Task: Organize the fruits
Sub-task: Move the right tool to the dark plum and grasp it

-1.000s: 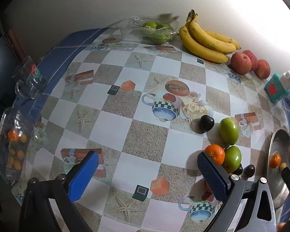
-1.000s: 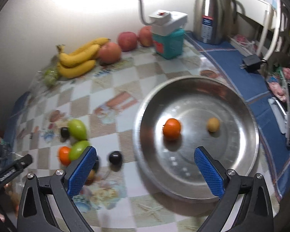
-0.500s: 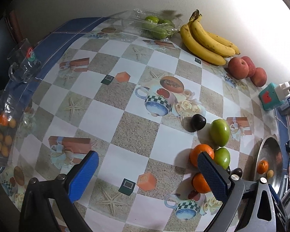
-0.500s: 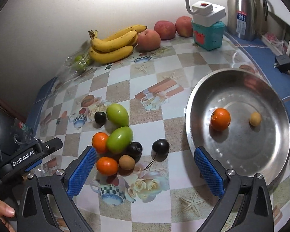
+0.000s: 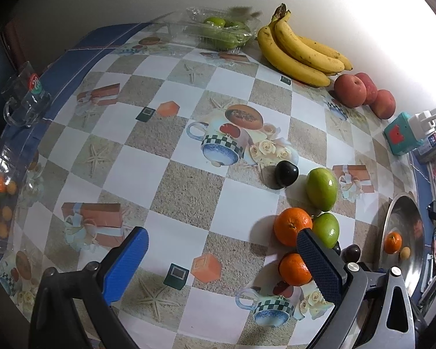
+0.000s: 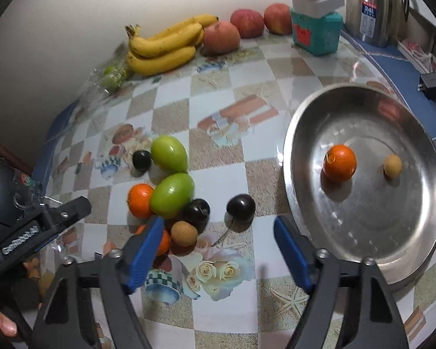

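1. Several loose fruits sit bunched on the worktop [image 6: 218,110] just left of the steel plate [image 6: 363,250]: two green fruits [image 6: 171,195], two oranges [image 6: 141,200], dark cherries [image 6: 241,208] and a small brown fruit [image 6: 184,233], most of them touching. One orange [image 6: 339,163] and a small yellowish fruit [image 6: 392,166] already lie in the plate.
2. The likeliest slip, to my eye: the right claw [image 6: 216,253] nips one round fruit off-centre and it squirts out, or a finger nudges the pile and sends cherries rolling across the slick cloth.
3. The cherry with the stem lies nearest the gap; a grab there could catch the stem only and drop it short of the plate.
4. The right claw is closing, its jaws at about a middle width, above the worktop. Nothing is between the pads; its left finger [image 6: 144,254] hides part of the near orange, though I can't tell if it touches.
5. The left claw [image 5: 222,258] stands wide and empty; its right finger [image 5: 319,264] hangs in front of the oranges, contact unclear.
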`<control>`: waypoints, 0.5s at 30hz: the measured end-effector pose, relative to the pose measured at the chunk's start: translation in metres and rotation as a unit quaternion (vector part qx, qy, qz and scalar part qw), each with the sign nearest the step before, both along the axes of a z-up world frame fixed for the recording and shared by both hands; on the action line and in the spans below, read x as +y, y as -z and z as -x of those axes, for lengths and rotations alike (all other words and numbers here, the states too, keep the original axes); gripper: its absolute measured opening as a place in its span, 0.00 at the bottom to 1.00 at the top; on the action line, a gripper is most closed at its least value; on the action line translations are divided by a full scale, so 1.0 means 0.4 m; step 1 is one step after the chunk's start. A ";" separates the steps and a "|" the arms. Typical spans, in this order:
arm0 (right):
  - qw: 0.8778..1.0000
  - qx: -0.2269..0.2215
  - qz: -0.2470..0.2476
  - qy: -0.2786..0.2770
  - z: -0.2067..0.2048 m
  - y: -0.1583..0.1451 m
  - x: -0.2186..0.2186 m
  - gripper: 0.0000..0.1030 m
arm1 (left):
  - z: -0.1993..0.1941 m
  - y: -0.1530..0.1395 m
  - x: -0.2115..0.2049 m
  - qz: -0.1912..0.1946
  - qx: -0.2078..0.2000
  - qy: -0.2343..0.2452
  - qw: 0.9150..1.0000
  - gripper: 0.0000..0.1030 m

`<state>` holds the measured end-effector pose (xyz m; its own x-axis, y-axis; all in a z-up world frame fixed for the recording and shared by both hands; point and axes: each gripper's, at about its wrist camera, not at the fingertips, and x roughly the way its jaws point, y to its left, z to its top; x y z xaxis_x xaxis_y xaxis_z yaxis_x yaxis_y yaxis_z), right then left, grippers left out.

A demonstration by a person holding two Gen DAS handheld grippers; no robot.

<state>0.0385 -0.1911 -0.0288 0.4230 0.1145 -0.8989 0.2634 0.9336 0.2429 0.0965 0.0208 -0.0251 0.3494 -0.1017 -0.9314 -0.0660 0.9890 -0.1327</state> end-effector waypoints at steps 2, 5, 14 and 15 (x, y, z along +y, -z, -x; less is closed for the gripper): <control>1.000 0.010 -0.001 0.001 -0.007 0.017 -0.002 0.56 | -0.001 0.006 0.002 0.001 0.007 -0.007 1.000 1.00; 1.000 0.020 0.010 0.003 -0.016 0.033 -0.003 0.47 | -0.001 0.013 0.001 0.004 0.011 -0.010 1.000 1.00; 0.999 0.035 0.022 0.019 -0.045 0.059 -0.013 0.37 | -0.002 0.021 -0.016 -0.003 0.016 -0.003 1.000 1.00; 0.999 0.036 0.024 0.019 -0.048 0.060 -0.012 0.37 | -0.002 0.021 -0.020 -0.006 0.016 -0.001 1.000 1.00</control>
<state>0.0576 -0.1959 -0.0530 0.3598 0.0549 -0.9314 0.3145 0.9327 0.1765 0.0971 0.0127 -0.0336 0.3202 -0.0907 -0.9430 -0.0713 0.9903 -0.1195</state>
